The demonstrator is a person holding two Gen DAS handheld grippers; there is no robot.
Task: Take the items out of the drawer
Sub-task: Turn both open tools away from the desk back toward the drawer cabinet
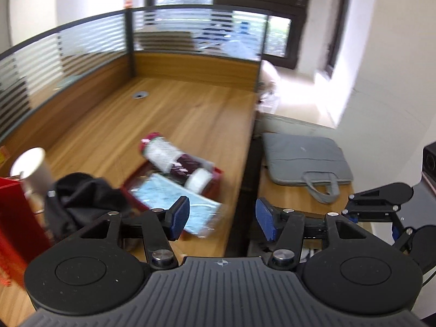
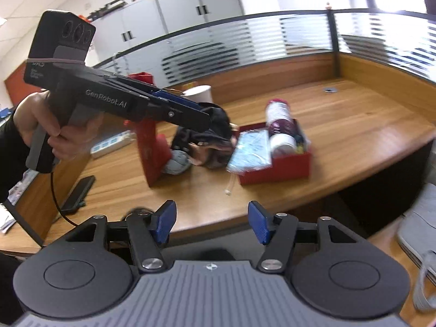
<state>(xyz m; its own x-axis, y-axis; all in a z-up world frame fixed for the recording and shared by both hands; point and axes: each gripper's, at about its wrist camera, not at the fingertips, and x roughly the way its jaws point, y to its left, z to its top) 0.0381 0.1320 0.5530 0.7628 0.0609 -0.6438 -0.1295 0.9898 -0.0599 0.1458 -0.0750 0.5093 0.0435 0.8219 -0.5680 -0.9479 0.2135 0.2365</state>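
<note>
Left gripper (image 1: 222, 219): nearest in the left wrist view, released, blue pads spread apart, nothing between them; it hangs over the desk's near edge.
Right gripper (image 2: 212, 223): likewise released and empty, poised off the desk edge, well short of the items.
Drawer: no drawer shows in either view, so I cannot tell whether it is open or where it sits.
Red tray (image 2: 275, 167): a shallow open box on the wooden desk (image 2: 354, 125), at 12 o'clock from the right gripper; holds a mask pack, 1 bottle and small items at its far right corner too blurred to name.
Mask pack (image 2: 249, 151): pale blue, film-wrapped, overhanging the tray's near-left rim. Judged light, limp and slippery; best pinched on the overhanging edge.
Bottle (image 2: 280, 125): lies on its side with a white cap toward the camera, dark maroon body. Judged stiff, smooth and apt to roll; best gripped across the body, not the cap.
Dark cloth (image 2: 207, 136): crumpled heap at 11 o'clock, just beside the tray. Soft; any fold would give a hold.
Red bag (image 2: 151, 150): upright at 10 o'clock; its contents are hidden.
White cylinder (image 2: 197, 94): stands behind the cloth; whether it is a cup is unclear.
Grey laptop sleeve (image 1: 306, 158): at 2 o'clock in the left view, on a separate lower surface.
</note>
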